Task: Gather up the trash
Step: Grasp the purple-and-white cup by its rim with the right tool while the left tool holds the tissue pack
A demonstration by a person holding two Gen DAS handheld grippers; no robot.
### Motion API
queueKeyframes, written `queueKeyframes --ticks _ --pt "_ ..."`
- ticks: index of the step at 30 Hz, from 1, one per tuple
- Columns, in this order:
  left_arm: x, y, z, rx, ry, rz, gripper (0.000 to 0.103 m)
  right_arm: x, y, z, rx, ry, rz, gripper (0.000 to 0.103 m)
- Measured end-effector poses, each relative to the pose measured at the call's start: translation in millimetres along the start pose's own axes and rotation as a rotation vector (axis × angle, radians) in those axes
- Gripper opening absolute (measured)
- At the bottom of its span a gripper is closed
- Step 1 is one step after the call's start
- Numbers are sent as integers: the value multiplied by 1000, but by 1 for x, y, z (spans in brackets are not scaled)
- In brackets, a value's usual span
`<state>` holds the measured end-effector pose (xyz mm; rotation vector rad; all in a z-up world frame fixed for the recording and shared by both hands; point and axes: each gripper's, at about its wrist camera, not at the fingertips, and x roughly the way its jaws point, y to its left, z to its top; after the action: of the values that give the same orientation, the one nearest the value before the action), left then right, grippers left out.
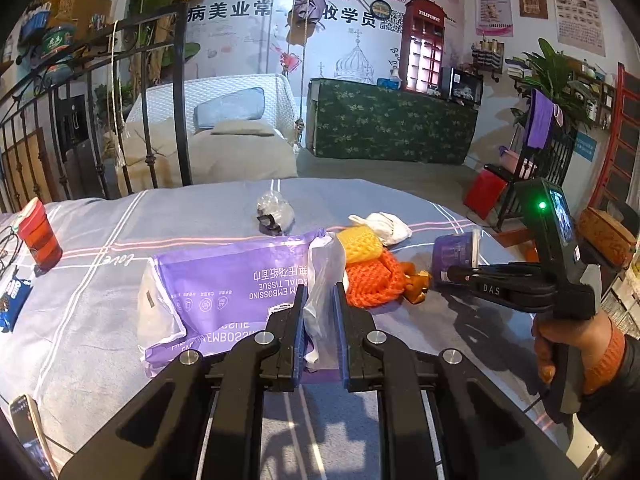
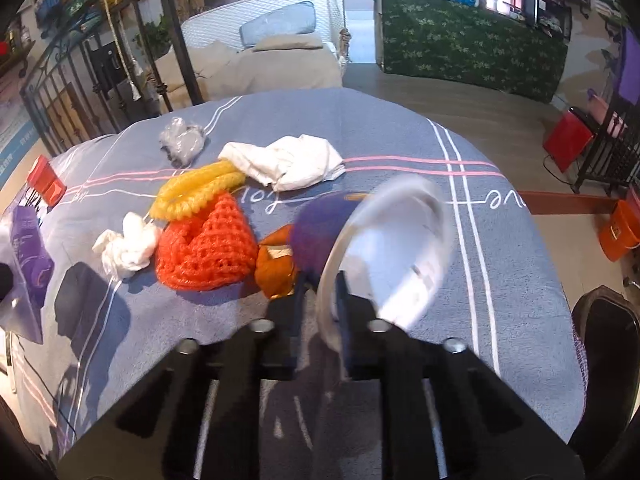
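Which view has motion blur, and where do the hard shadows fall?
Right wrist view: the purple cup and its clear lid in the right gripper are smeared, the rest is sharp; hard shadows on the blue bedsheet. Left wrist view: sharp, with fisheye bending at the edges and a bright green LED.

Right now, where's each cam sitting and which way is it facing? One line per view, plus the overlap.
Left wrist: rides the left tongs, looking along them across the grey bedspread; they pinch a white plastic bag at the purple tissue pack. The right hand shows too.
Right wrist: rides the right tongs, same heading; they grip a blurred purple cup by its rim.
Shared: orange net, yellow net, white cloth, purple cup.
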<state>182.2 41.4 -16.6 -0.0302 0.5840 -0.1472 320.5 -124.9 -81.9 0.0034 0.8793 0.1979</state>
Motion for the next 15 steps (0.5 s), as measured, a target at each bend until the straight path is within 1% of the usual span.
queueKeyframes --ticks 2,5,11,15 --pt "-2 1 0 -5 -4 -6 13 -8 2 -3 -5 -26 -16 8" --pt "-5 -1 1 -3 -13 -12 13 -19 1 -7 11 -48 2 8" --pt "-12 -12 0 9 -39 -32 13 -53 0 -23 23 -97 0 8" --pt "-17 -24 0 20 -49 -67 13 -72 -2 -33 39 -117 10 8"
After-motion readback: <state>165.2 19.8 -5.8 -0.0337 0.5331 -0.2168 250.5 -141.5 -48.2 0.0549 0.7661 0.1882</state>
